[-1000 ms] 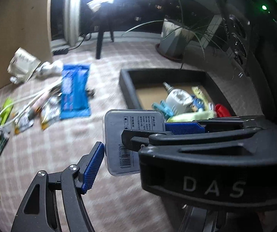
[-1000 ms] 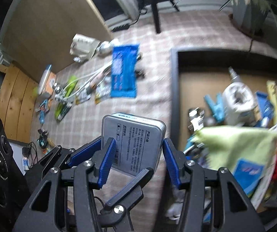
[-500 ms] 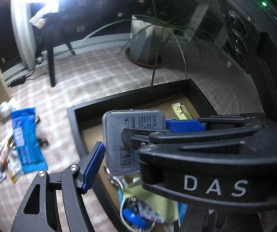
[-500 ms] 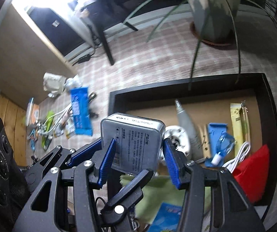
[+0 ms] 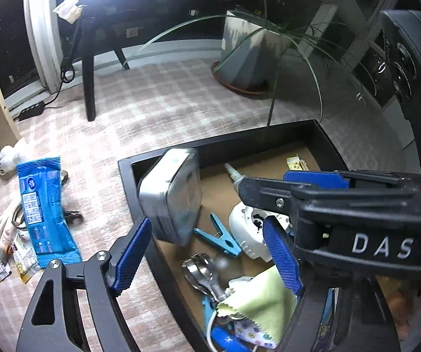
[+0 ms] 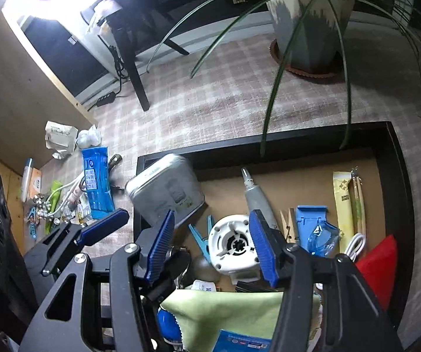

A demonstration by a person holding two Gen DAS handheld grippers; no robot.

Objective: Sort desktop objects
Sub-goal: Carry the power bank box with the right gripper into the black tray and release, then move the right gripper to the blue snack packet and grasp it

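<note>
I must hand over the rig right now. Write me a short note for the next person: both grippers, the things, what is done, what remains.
Left gripper: open, nothing held; its jaws have just been opening.
Right gripper: open, nothing held.
Silver tin box: free of both grippers, tilted over the near-left corner of the black tray; blurred, so whether it has landed I cannot tell.
In the tray: white round device, grey tube, blue clip, green cloth, red pouch.
Left to do: blue wrapper, white cable and small items on the checked cloth outside the tray.

Both wrist cameras look steeply down into the tray (image 5: 269, 143).
</note>
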